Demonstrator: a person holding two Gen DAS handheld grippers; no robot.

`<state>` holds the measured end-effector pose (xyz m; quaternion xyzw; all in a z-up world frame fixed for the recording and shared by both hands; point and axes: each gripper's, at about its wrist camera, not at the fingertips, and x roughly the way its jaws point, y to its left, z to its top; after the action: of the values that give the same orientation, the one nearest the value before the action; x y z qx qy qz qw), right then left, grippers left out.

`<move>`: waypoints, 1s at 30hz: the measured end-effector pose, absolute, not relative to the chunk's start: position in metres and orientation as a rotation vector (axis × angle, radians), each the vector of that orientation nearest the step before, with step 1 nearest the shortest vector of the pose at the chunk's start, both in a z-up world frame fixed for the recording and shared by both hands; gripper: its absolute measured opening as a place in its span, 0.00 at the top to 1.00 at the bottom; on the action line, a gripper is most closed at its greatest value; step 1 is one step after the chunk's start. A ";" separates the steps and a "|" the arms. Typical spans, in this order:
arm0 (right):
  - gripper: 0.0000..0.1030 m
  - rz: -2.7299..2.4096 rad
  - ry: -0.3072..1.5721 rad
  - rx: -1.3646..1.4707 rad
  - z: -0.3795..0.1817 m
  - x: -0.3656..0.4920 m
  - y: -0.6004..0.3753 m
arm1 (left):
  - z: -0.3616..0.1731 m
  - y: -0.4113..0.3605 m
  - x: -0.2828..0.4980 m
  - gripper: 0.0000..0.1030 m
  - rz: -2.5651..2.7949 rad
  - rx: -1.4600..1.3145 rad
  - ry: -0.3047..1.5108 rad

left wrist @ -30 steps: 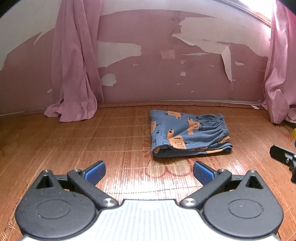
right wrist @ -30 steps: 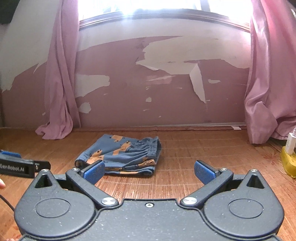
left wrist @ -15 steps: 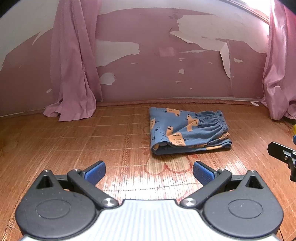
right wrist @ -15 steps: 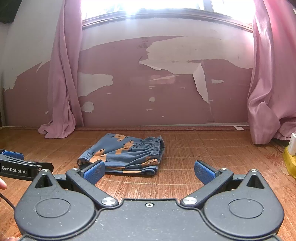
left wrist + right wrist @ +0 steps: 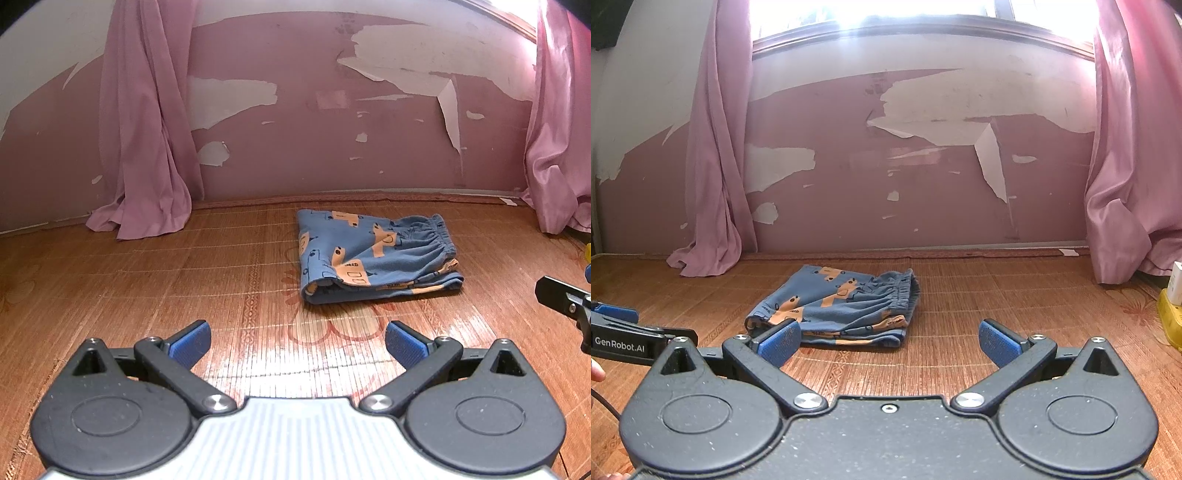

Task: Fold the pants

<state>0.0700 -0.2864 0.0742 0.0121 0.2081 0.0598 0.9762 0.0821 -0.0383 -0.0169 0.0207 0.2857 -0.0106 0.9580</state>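
Blue pants [image 5: 373, 258] with an orange print lie folded into a compact rectangle on the woven mat, waistband at their right end. In the left wrist view they sit ahead and slightly right of my left gripper [image 5: 297, 341], which is open and holds nothing. From the right wrist view the pants [image 5: 842, 308] lie ahead and to the left, just beyond the left blue fingertip [image 5: 779, 341] of my right gripper [image 5: 888, 341], open and empty too. Each gripper shows at the edge of the other's view: the right one [image 5: 565, 299] and the left one [image 5: 624, 339].
Woven bamboo mat [image 5: 147, 280] covers the floor up to a peeling pink wall [image 5: 923, 184]. Pink curtains hang at the left [image 5: 713, 166] and right [image 5: 1134, 166]. A yellow object with a white plug [image 5: 1172, 310] sits at the far right. A fingertip [image 5: 596, 371] shows at the left edge.
Both grippers have drawn back and lifted slightly from the folded pants, which look smaller and farther in both views. The pants themselves have not moved.
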 end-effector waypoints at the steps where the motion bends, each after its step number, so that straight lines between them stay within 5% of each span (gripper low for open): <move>1: 0.01 0.121 0.420 0.024 0.074 0.070 -0.286 | -0.017 -0.039 0.082 0.00 -0.021 0.043 0.580; 30: 0.01 0.123 0.432 0.011 0.073 0.072 -0.286 | -0.017 -0.038 0.077 0.00 -0.020 0.027 0.580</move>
<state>0.0719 -0.2859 0.0732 0.0057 0.2142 0.0611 0.9749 0.0767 -0.0376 -0.0173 0.0131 0.2861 -0.0097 0.9580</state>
